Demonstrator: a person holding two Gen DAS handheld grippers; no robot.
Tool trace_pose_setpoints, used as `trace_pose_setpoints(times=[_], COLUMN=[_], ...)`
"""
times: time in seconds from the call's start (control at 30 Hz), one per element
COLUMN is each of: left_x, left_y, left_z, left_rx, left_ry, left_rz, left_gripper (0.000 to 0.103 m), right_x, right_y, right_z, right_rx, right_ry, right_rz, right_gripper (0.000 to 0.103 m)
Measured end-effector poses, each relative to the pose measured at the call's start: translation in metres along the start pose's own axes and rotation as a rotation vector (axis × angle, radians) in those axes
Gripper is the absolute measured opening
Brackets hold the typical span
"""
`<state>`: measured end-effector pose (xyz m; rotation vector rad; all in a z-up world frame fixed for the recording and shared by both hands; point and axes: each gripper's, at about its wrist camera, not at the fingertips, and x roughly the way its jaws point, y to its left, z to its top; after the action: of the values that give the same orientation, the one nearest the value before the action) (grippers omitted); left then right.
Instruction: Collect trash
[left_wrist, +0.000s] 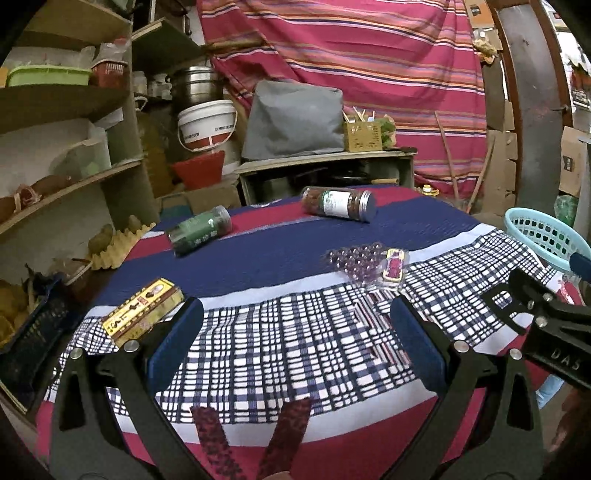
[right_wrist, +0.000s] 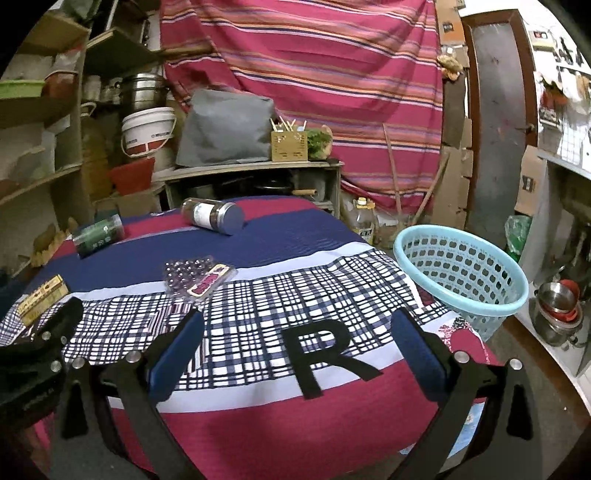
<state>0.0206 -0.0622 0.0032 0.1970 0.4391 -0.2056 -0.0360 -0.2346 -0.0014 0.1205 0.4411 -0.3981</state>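
On the cloth-covered table (left_wrist: 280, 254) lie a green-labelled jar (left_wrist: 199, 229) on its side at the left, a clear jar with a metal lid (left_wrist: 338, 204) at the back, a purple bubble-wrap packet with a card (left_wrist: 369, 264) in the middle, and a yellow box (left_wrist: 142, 312) at the left edge. They also show in the right wrist view: green jar (right_wrist: 98, 235), clear jar (right_wrist: 212, 215), packet (right_wrist: 199, 278), box (right_wrist: 42, 297). A light-blue basket (right_wrist: 461, 273) stands at the table's right. My left gripper (left_wrist: 295, 343) is open and empty above the checked cloth. My right gripper (right_wrist: 295, 343) is open and empty near the front edge.
Wooden shelves (left_wrist: 66, 181) with clutter stand at the left. A low cabinet (left_wrist: 325, 173) with a grey bag and a white bucket (left_wrist: 207, 125) stands behind the table. A striped curtain (left_wrist: 369, 74) hangs at the back. Steel bowls (right_wrist: 557, 306) sit on the floor at the right.
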Motion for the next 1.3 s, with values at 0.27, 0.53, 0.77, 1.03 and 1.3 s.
trace_pose_setpoints(times=[0.27, 0.53, 0.77, 1.03, 1.3], left_x=[0.009, 0.013, 0.014, 0.014, 0.011], left_y=[0.014, 0.021, 0.024, 0.024, 0.023], left_z=[-0.007, -0.009, -0.01, -0.011, -0.011], left_rx=[-0.066, -0.094, -0.101, -0.097, -0.097], left_ry=[0.029, 0.045, 0.036, 0.03, 0.021], left_rz=[-0.031, -0.029, -0.017, -0.017, -0.018], left_gripper=[0.098, 0.098, 0.098, 0.098, 0.098], right_x=[0.001, 0.008, 0.006, 0.007, 0.004], right_y=[-0.002, 0.002, 0.006, 0.009, 0.018], right_z=[-0.005, -0.007, -0.008, -0.009, -0.01], right_rx=[0.026, 0.029, 0.018, -0.002, -0.04], right_ry=[-0.01, -0.006, -0.026, -0.032, -0.043], right_rz=[0.006, 0.042, 0.047, 0.04, 0.04], right_gripper=[0.099, 0.099, 0.099, 0.099, 0.099])
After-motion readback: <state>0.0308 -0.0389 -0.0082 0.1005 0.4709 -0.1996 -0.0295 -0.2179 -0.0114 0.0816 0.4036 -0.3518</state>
